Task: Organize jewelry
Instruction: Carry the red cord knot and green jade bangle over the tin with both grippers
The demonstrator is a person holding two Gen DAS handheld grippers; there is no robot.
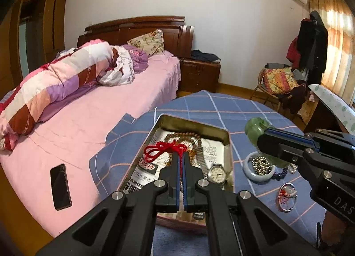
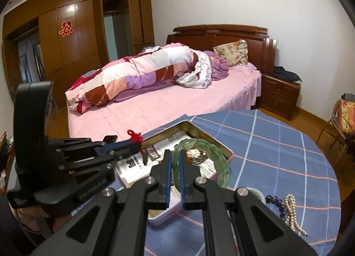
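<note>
An open metal tin [image 1: 228,145] sits on the blue checked cloth and holds a wooden bead string [image 1: 185,136], a wristwatch [image 1: 217,173] and printed paper. Over the tin my left gripper [image 1: 180,155] is shut on a red knotted cord [image 1: 163,149]. To its right my right gripper [image 1: 263,138] is shut on a green jade bangle [image 1: 253,126]. In the right wrist view the right gripper [image 2: 175,154] pinches the green bangle [image 2: 223,163] above the tin [image 2: 207,133]. The left gripper [image 2: 137,145] carries the red cord [image 2: 135,136] at the tin's left edge.
On the cloth right of the tin lie a white bangle [image 1: 247,168] ringing silver beads, dark blue beads [image 2: 277,202], a pearl string [image 2: 292,213] and a small ring charm [image 1: 287,197]. A phone [image 1: 61,186] lies on the pink bed [image 1: 99,118] at the left.
</note>
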